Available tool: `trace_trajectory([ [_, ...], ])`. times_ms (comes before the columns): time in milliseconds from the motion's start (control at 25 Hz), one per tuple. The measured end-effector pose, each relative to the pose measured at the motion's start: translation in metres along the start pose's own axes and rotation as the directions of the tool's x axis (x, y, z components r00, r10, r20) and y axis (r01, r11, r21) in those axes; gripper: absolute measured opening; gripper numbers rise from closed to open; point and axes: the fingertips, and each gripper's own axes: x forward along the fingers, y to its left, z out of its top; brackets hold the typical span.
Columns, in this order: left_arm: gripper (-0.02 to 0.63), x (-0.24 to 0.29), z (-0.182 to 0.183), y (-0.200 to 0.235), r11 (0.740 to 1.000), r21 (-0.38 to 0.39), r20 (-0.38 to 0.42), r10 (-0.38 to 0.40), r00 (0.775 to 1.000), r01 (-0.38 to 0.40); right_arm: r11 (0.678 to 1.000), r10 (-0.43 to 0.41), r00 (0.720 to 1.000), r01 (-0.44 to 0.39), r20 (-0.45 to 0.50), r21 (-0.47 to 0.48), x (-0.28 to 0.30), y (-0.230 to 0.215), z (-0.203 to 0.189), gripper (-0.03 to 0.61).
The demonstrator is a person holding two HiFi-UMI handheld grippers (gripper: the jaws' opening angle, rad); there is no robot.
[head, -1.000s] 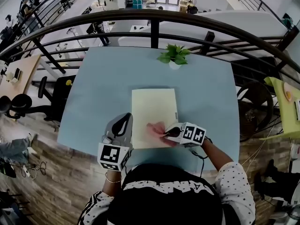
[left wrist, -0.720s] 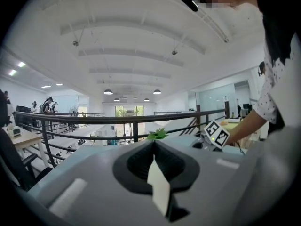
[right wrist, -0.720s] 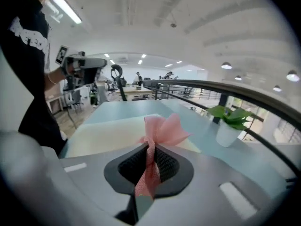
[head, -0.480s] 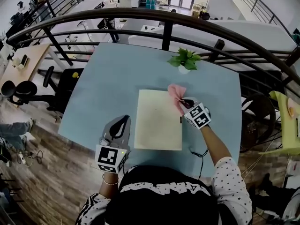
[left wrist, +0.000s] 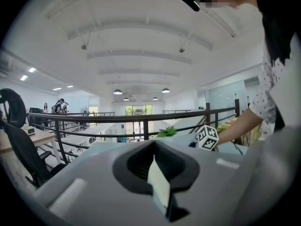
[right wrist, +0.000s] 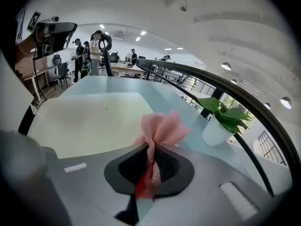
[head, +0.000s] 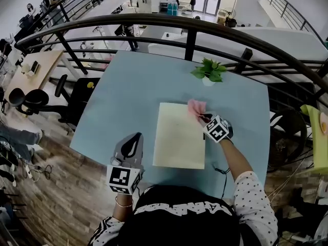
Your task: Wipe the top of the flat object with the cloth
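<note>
While the left gripper hangs idle over the near worktop, jaws closed on nothing, the right gripper has its jaws clenched on the pink cloth at the far right corner of the cream sheet; wiping is judged under way. The next stroke should draw back across the bare sheet, where room is ample; the potted plant stands close beyond that corner, before the railing.

The cloth covers the flat sheet's corner just ahead of the right gripper, and its tail vanishes between the closed jaws. The person's body hides the table edge behind that gripper. People far beyond it are too small to tell.
</note>
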Motion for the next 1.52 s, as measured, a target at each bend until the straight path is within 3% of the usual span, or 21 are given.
trace_trajectory([
  [160,0.000,0.001,-0.005,-0.007,1.000,-0.007,-0.027,-0.021,0.999,0.021,0.998,0.037,0.999,-0.038,-0.008,-0.051,-0.005,0.013,-0.001,0.015],
  [560,0.000,0.008,0.005,-0.022,0.998,0.016,0.012,-0.063,0.998,0.063,0.990,0.112,0.994,-0.113,-0.019,-0.087,-0.021,0.047,-0.007,0.009],
  [1520,0.000,0.030,0.008,-0.049,0.986,0.033,0.019,-0.165,0.986,0.164,0.978,0.191,0.982,-0.190,0.005,-0.086,-0.055,0.109,-0.016,0.008],
])
